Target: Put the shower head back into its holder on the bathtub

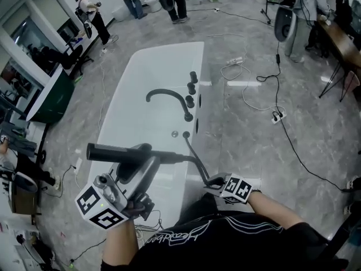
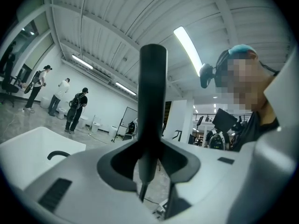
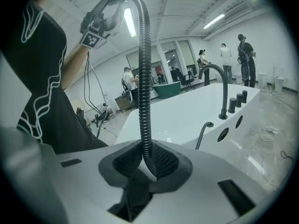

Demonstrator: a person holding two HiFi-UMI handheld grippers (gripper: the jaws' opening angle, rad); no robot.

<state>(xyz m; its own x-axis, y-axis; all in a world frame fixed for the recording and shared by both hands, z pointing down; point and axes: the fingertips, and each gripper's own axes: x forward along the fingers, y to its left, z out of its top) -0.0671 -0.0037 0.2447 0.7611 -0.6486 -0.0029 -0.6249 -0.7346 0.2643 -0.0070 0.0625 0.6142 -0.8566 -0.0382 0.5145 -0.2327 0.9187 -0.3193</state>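
Left hand-held gripper point(image 1: 148, 154) clamps the shower head point(image 1: 113, 152) level over the tub point(image 1: 169, 49); right hand-held gripper point(image 1: 211, 180) pinches the hose point(image 1: 194, 157). Probably to manage slack.

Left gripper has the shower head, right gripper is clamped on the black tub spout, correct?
Not quite. The right gripper is clamped on the shower hose, not the spout, which stands untouched; the right gripper view shows this. The left gripper does hold the shower head.
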